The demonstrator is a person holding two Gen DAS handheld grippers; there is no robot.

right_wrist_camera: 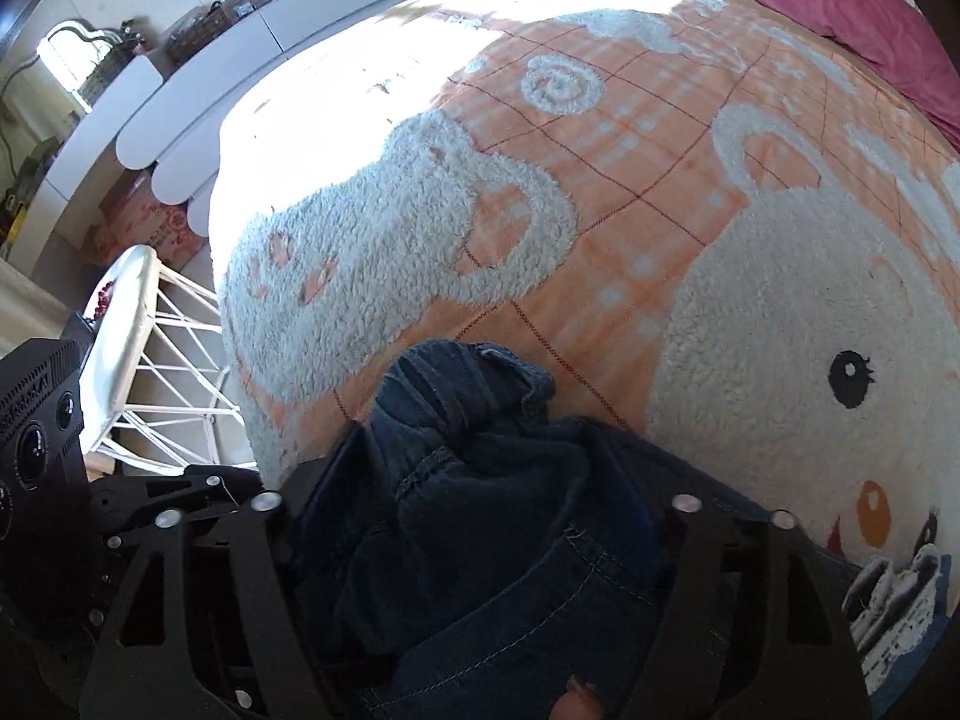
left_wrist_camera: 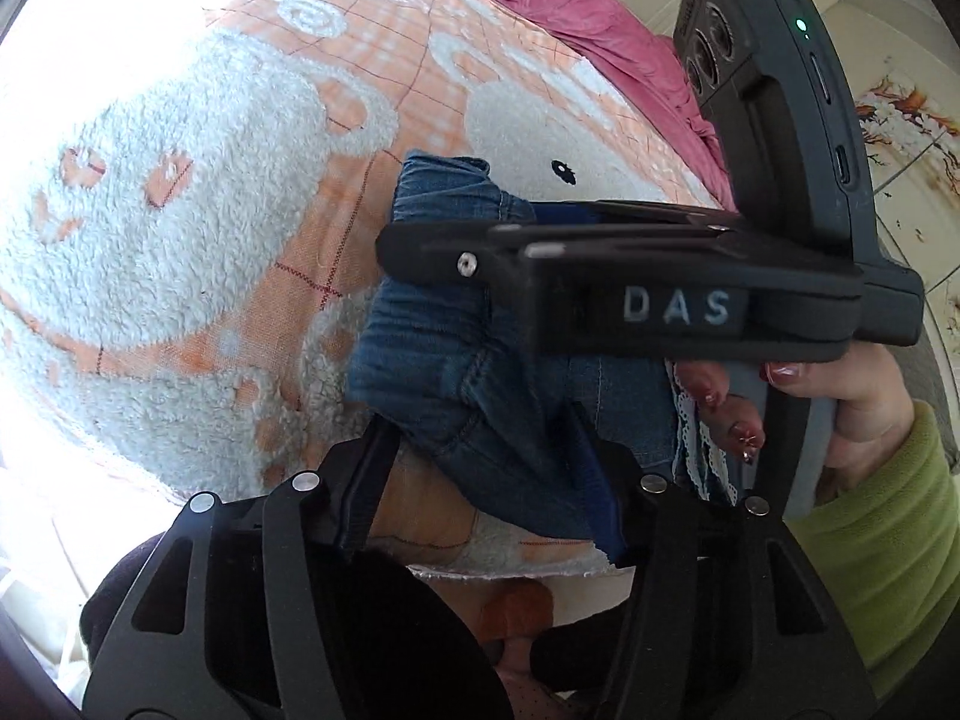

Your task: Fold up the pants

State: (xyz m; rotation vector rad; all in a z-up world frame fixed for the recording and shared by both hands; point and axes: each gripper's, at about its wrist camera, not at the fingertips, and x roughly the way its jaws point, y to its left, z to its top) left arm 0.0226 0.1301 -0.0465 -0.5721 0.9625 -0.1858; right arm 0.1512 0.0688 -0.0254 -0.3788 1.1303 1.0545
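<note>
Dark blue denim pants (left_wrist_camera: 456, 336) lie bunched near the front edge of a fleecy orange-and-white cartoon blanket (left_wrist_camera: 180, 180). In the left wrist view, my left gripper (left_wrist_camera: 480, 429) has the bunch between its fingers and is shut on it. My right gripper (left_wrist_camera: 390, 249) reaches in from the right, seen side-on, and clamps the upper fold. In the right wrist view the pants (right_wrist_camera: 480, 510) fill the gap of the right gripper (right_wrist_camera: 480, 483), which is shut on them. The left gripper (right_wrist_camera: 240, 483) shows at the lower left, its jaws hidden there.
A hand (left_wrist_camera: 852, 408) in a green sleeve (left_wrist_camera: 894, 510) holds the right gripper. A pink duvet (right_wrist_camera: 840, 6) lies at the far side of the bed. A white lattice stool (right_wrist_camera: 138, 348) and a scalloped white board (right_wrist_camera: 240, 60) stand to the left, with tiled floor (left_wrist_camera: 900, 138) on the right.
</note>
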